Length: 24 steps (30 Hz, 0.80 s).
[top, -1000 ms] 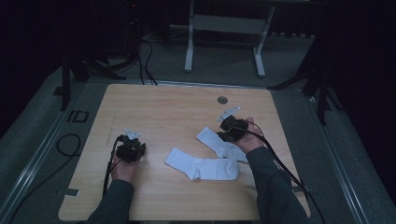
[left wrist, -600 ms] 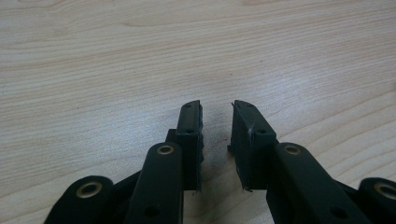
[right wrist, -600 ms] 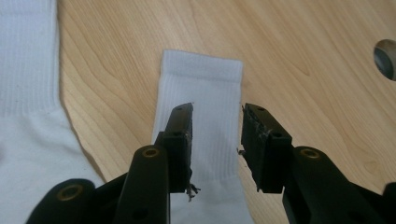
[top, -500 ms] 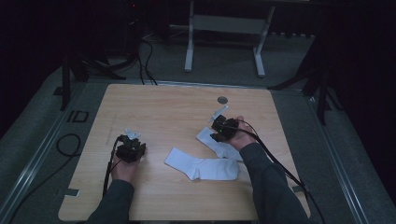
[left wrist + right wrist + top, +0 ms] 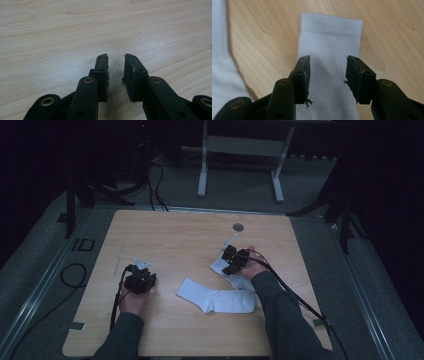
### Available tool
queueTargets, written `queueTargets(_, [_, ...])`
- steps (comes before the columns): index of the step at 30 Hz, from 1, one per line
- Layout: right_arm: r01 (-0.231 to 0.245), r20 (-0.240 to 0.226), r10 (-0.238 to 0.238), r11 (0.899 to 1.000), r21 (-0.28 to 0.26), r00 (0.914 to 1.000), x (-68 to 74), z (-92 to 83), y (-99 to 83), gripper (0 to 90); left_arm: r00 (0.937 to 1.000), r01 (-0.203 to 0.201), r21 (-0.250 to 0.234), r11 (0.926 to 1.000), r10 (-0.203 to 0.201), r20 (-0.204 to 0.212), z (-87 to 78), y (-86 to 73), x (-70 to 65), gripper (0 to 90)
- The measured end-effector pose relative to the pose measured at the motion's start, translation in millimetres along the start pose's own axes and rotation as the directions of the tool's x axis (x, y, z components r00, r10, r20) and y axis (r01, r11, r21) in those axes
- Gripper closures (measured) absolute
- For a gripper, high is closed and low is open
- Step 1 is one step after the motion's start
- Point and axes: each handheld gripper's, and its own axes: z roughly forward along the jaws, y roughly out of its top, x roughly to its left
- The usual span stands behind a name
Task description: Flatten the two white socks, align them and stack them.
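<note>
Two white socks lie on the wooden table (image 5: 175, 235). One sock (image 5: 215, 297) is stretched out across the middle near the front. The other sock (image 5: 220, 266) lies under my right gripper (image 5: 230, 262); in the right gripper view its ribbed cuff (image 5: 329, 37) lies flat just beyond and below the jaws. My right gripper (image 5: 328, 62) has just been opening its jaws, which stand apart over the cuff without pressing it. The first sock (image 5: 219, 50) shows at that view's left edge. My left gripper (image 5: 138, 280) rests low over bare wood at the left. In its own view the left gripper (image 5: 116, 58) has a narrow gap and nothing in it.
A round metal grommet (image 5: 238, 226) sits in the tabletop near the far edge. Black cables (image 5: 75, 275) trail on the floor at the left, and a white metal stand (image 5: 240, 145) is beyond the table. Cables run from each gripper back along the forearms.
My right gripper has moved left and down onto the cuff of the upper sock, and its jaws have spread wider. The left gripper has stayed put.
</note>
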Motion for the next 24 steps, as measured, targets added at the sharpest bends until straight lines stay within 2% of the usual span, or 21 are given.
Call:
queueTargets(8, [-0.027,-0.019,0.027,0.999,0.034,0.9995,-3.3,9.7,0.3,49.8,1.0000,0.000,0.000,1.0000,0.000,0.000,0.0,0.0,-0.1,73.1])
queueTargets(14, [-0.059,-0.073,0.063,0.997,0.046,0.9954,-10.2,12.5,0.2,49.9,1.0000,-0.001,-0.001,1.0000,0.001,-0.003,0.0,0.0,-0.4,73.1])
queueTargets(17, [-0.058,-0.073,0.061,0.997,0.047,0.9954,-10.5,12.7,0.6,51.1,1.0000,-0.002,-0.002,1.0000,0.002,-0.003,0.0,-0.2,-0.7,73.0])
queueTargets(19, [-0.061,-0.070,0.064,0.997,0.044,0.9955,-10.5,12.5,0.3,54.5,1.0000,-0.003,-0.001,1.0000,0.003,-0.004,-0.1,-0.1,-0.8,73.1])
queueTargets(24, [-0.067,-0.062,0.069,0.997,0.031,0.9957,-11.6,12.1,0.7,71.6,1.0000,-0.001,-0.002,1.0000,0.001,-0.002,0.0,-0.2,-0.5,73.0])
